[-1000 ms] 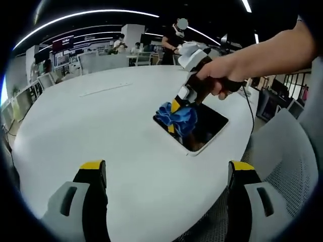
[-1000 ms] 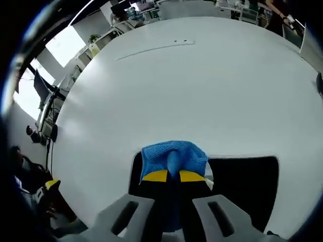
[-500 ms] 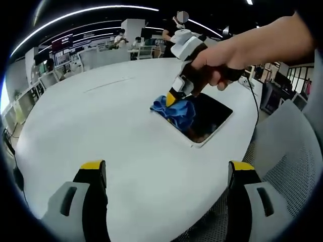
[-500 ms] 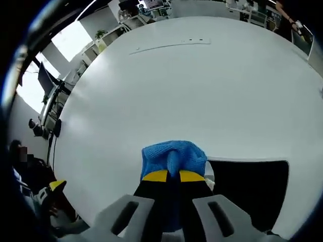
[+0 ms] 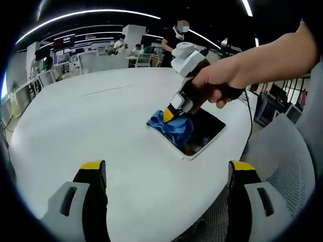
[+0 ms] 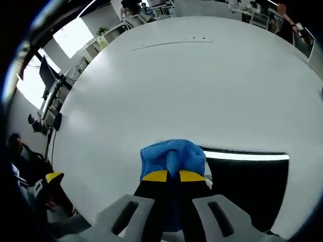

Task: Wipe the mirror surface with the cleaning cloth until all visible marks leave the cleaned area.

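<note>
A dark rectangular mirror (image 5: 202,132) with a white rim lies flat on the round white table (image 5: 96,121). In the left gripper view my right gripper (image 5: 169,115), held in a hand, presses a blue cleaning cloth (image 5: 174,128) onto the mirror's left end. In the right gripper view the same cloth (image 6: 173,156) is bunched between my yellow-tipped fingertips (image 6: 156,176), with the right gripper (image 6: 172,175) shut on it and the mirror (image 6: 250,179) stretching to the right. My left gripper (image 5: 166,169) hangs open above the table's near edge, with nothing between its fingers.
A grey mesh chair (image 5: 282,161) stands at the table's right side. A cable (image 5: 249,108) trails off the table edge. People and desks fill the far room (image 5: 126,48). A long seam (image 6: 171,42) with small marks crosses the table's far side.
The right gripper has slid the cloth along the mirror's left end, from the outer corner back a little onto the glass. The left gripper stays open, its view shifting slightly.
</note>
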Motion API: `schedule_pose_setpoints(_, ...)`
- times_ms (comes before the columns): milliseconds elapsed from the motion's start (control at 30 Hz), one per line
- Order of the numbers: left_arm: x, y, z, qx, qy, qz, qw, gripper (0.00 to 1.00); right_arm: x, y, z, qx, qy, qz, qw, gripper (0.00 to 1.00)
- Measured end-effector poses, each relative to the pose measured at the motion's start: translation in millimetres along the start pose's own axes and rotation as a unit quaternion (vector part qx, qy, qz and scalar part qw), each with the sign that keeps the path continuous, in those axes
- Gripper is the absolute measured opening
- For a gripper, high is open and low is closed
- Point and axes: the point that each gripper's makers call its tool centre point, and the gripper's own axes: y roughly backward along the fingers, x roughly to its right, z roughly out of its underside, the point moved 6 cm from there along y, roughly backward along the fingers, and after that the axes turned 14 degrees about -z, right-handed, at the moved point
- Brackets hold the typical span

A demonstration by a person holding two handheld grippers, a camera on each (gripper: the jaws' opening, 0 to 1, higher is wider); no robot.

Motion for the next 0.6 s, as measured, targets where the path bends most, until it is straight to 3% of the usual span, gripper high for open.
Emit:
schedule_pose_setpoints(67,-1.4,0.1,-0.7,0.006,-0.013,-0.006,0.9999,0.99,-0.6,1.0,2.5,-0.002,0.002,0.001,1.0000,0.00)
schedule_pose_setpoints(167,-1.4,-1.2,0.1,0.000,0.001,-0.001,1.0000,0.99,-2.2,3.1,6.9,0.000,0.002,0.003,1.0000,0.00)
schedule_pose_setpoints(600,-3.1,0.3,-0.1,0.003,-0.007,-0.011,0.9999,0.99,-11.8,10.5,27.8,-0.023,-0.009,-0.011,0.9996,0.00)
